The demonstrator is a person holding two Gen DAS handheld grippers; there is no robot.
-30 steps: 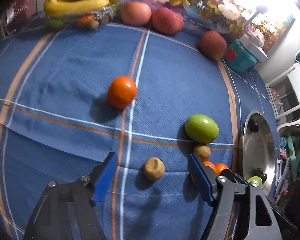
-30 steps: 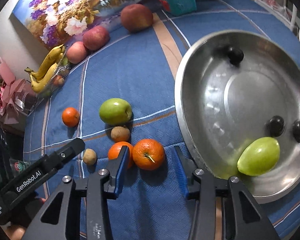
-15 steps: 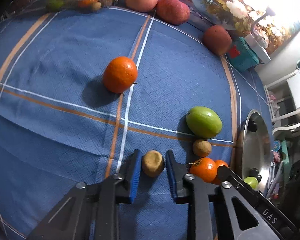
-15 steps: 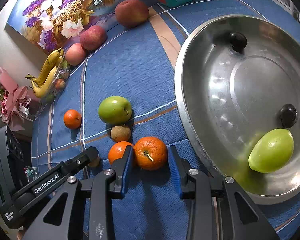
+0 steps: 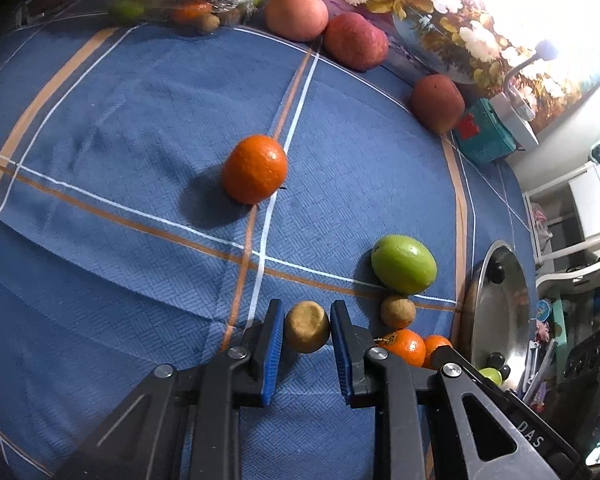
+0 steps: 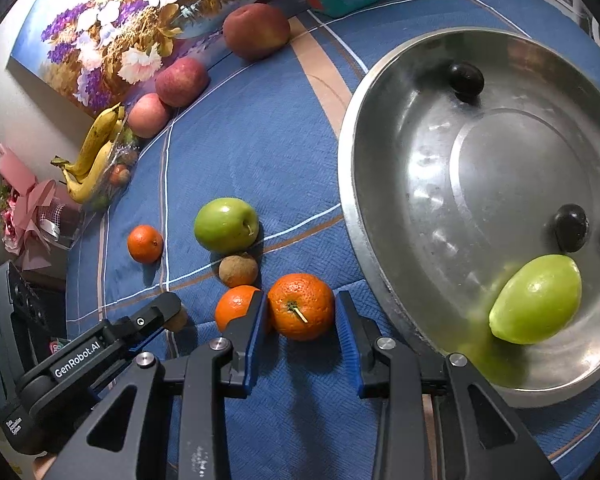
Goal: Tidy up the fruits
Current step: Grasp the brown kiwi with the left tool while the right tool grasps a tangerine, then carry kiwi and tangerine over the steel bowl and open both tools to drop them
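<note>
The small brown fruit (image 5: pixel 307 332), round and tan like a longan, lies on the blue checked tablecloth (image 5: pixel 140 128) and is now pinched between the blue pads of the left gripper (image 5: pixel 306 344); a second ago those jaws stood spread wide on either side of it, so the grasp has just been made. Beside it, the larger orange (image 6: pixel 301 306) is clamped by the right gripper (image 6: pixel 302 338), whose jaws were likewise narrowed from a looser bracket until both pads were brought against the peel. A smaller mandarin (image 6: pixel 236 307) is touched by the left pad of that gripper from outside. Both fruits are judged to be resting on the cloth, not yet lifted. With two grasps secured together, the next step is judged to be a lift toward the steel basin (image 6: pixel 380 184), where a green mango (image 6: pixel 536 300) and three dark plums (image 6: pixel 571 227) already lie. A green apple (image 6: pixel 226 225), a second brown fruit (image 6: pixel 238 269) and a lone mandarin (image 5: pixel 255 169) remain to be gathered.
</note>
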